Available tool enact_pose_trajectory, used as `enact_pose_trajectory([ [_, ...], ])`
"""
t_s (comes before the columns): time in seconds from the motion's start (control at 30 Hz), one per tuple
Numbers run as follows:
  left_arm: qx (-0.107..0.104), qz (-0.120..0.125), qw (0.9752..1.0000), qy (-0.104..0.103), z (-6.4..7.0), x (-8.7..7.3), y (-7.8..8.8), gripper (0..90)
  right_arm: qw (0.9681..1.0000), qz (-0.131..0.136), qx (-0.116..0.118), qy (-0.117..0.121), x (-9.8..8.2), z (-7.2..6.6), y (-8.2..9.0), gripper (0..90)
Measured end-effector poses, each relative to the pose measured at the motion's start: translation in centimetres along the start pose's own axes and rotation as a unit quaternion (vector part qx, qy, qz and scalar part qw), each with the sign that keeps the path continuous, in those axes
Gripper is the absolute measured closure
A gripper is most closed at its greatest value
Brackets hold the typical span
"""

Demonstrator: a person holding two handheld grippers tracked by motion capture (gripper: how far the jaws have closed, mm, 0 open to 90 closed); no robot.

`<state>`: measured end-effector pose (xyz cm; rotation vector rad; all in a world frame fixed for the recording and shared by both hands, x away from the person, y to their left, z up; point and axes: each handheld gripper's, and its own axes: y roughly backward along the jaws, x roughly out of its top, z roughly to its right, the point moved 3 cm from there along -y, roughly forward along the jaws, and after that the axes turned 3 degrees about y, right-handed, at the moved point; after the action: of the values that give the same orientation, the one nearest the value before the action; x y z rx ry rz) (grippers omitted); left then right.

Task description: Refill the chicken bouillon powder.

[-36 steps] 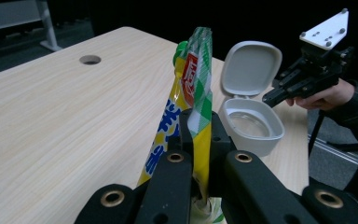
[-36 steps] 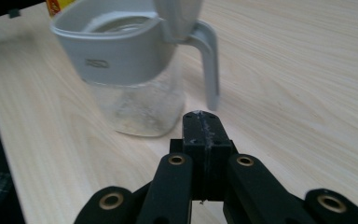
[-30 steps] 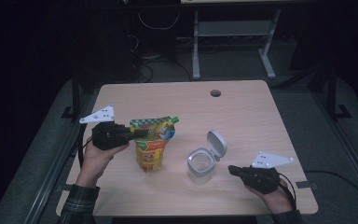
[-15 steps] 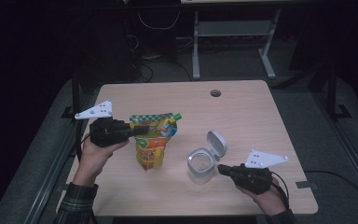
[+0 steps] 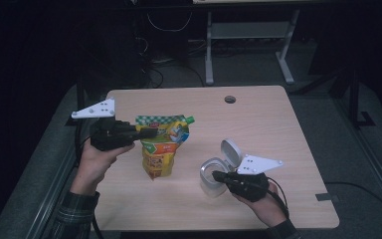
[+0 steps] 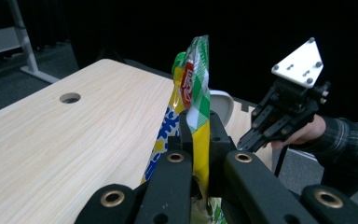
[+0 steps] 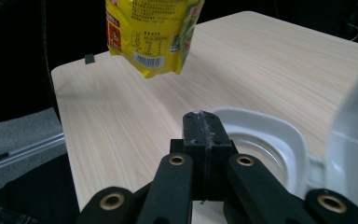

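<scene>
Dim lab or office workspace, pale wood table (image 5: 258, 124) with cable hole (image 5: 230, 99), white desk frame (image 5: 248, 37) behind it, grey carpet (image 5: 328, 124) around

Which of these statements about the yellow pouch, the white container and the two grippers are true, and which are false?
1. The left gripper holds the yellow pouch by its top edge. True.
2. The pouch lies flat on the table. False: in the right gripper view it hangs above the wood.
3. The white container has its lid open. True: the lid stands up behind the body.
4. The right gripper holds the pouch too. False: its fingers are shut, with nothing seen between them, at the container's rim.
5. The table has a round hole near its far edge. True.
</scene>
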<state>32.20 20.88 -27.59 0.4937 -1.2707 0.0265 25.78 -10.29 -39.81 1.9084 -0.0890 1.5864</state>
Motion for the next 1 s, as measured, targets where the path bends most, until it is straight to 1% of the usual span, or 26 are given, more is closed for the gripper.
enact_pose_trajectory([
  [0.13,-0.005,0.001,1.0000,-0.002,0.4,0.6,0.2,90.0,1.0000,-0.002,-0.008,0.005,0.9,-0.3,-1.1,90.0],
  [0.27,-0.011,0.002,0.9999,-0.008,0.9,1.0,0.3,90.0,0.9998,-0.004,-0.019,0.008,1.7,-0.3,-2.4,90.0],
  [0.4,-0.017,0.003,0.9998,-0.013,1.4,1.5,0.4,90.0,0.9998,-0.001,-0.021,0.001,2.5,-0.1,-3.7,90.0],
  [0.5,-0.021,0.003,0.9996,-0.018,1.8,1.8,0.3,90.0,0.9997,0.003,-0.024,0.004,3.0,-0.1,-4.3,90.0],
  [0.63,-0.030,0.006,0.9993,-0.021,2.3,2.1,0.0,90.0,0.9997,0.007,-0.025,0.002,3.6,-0.1,-5.2,90.0],
  [0.73,-0.035,0.007,0.9991,-0.023,2.6,2.2,-0.2,90.0,0.9996,0.005,-0.027,0.003,3.9,-0.3,-5.9,90.0],
  [0.83,-0.042,0.009,0.9988,-0.022,2.8,2.3,-0.5,90.0,0.9995,0.011,-0.031,0.004,4.1,-0.3,-6.5,90.0],
  [0.87,-0.044,0.010,0.9988,-0.021,2.9,2.4,-0.5,90.0,0.9994,0.012,-0.031,0.002,4.2,-0.3,-6.7,90.0],
  [0.93,-0.046,0.009,0.9986,-0.025,3.0,2.5,-0.7,90.0,0.9994,0.013,-0.033,0.004,4.4,-0.3,-6.9,90.0],
  [0.97,-0.047,0.009,0.9986,-0.022,3.1,2.5,-0.9,90.0,0.9994,0.013,-0.033,0.004,4.5,-0.4,-7.0,90.0],
  [1.0,-0.047,0.008,0.9986,-0.024,3.1,2.5,-0.9,90.0,0.9994,0.015,-0.032,0.006,4.5,-0.4,-7.2,90.0],
])
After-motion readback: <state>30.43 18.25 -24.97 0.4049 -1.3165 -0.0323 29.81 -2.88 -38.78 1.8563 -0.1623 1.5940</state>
